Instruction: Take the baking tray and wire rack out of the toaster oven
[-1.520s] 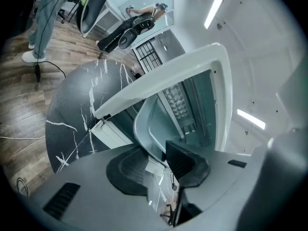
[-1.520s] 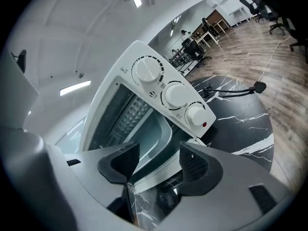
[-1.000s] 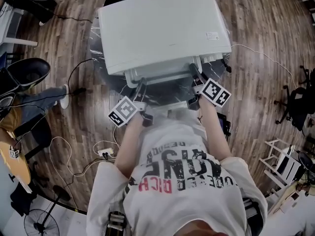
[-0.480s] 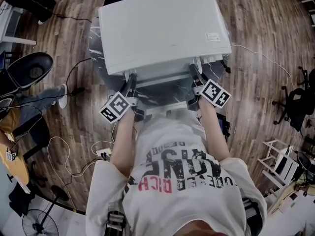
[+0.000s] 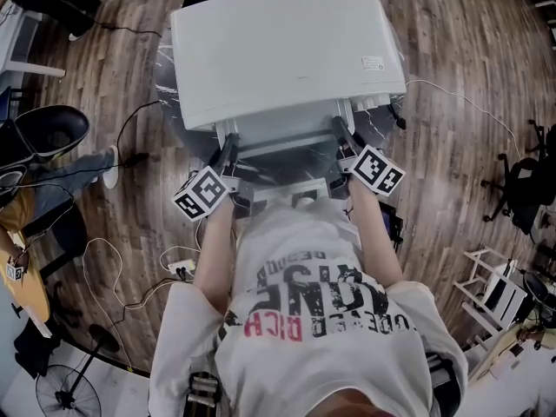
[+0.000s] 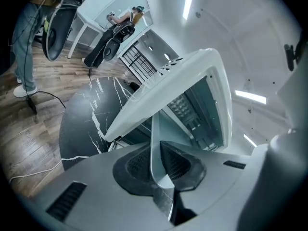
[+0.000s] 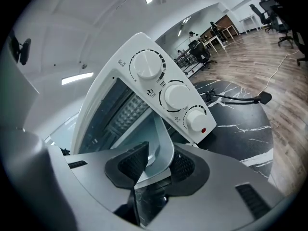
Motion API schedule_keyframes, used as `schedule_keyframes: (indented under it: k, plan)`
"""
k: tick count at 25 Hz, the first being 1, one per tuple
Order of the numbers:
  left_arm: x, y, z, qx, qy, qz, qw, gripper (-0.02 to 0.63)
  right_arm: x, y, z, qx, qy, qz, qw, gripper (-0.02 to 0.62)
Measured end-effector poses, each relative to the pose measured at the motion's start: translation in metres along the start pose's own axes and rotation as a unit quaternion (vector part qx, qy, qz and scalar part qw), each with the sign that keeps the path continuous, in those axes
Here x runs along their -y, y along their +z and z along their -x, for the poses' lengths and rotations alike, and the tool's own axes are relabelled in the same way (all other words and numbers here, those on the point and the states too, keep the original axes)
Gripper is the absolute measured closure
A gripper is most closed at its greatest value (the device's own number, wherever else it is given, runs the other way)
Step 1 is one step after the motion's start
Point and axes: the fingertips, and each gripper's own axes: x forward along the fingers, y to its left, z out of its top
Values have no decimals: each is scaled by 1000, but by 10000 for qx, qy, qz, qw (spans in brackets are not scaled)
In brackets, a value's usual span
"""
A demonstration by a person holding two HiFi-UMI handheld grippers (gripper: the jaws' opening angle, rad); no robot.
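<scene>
Left fingers: the left gripper (image 6: 155, 152) has just been closing its jaws, and the ribbed black pads (image 6: 137, 164) now pinch the thin edge of the baking tray (image 6: 155, 128).
Right fingers: the right gripper (image 7: 161, 154) is partly spread and clamps the tray's rounded corner rim.
Tray place: in the open mouth of the toaster oven (image 5: 287, 50), front edge toward the person.
Materials: the tray is smooth, glossy sheet metal. The oven is white with round knobs (image 7: 149, 66). The table (image 7: 240, 124) is black with white veins.

Toaster oven (image 5: 287, 50) front hidden in head view, baking tray (image 7: 163, 150) only a rim edge showing
</scene>
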Motion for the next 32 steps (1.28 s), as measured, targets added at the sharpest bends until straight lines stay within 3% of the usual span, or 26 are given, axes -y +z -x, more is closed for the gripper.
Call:
schedule_keyframes:
  k: [18,32]
  plan:
    - [1,-26,35,243,137,23,9996,571,-1,-18,32,-256,468,-107,9985,497]
    - [10,-44,56,360,149,124,9992,568,2,-27,56,-375,594,-150,9974,500]
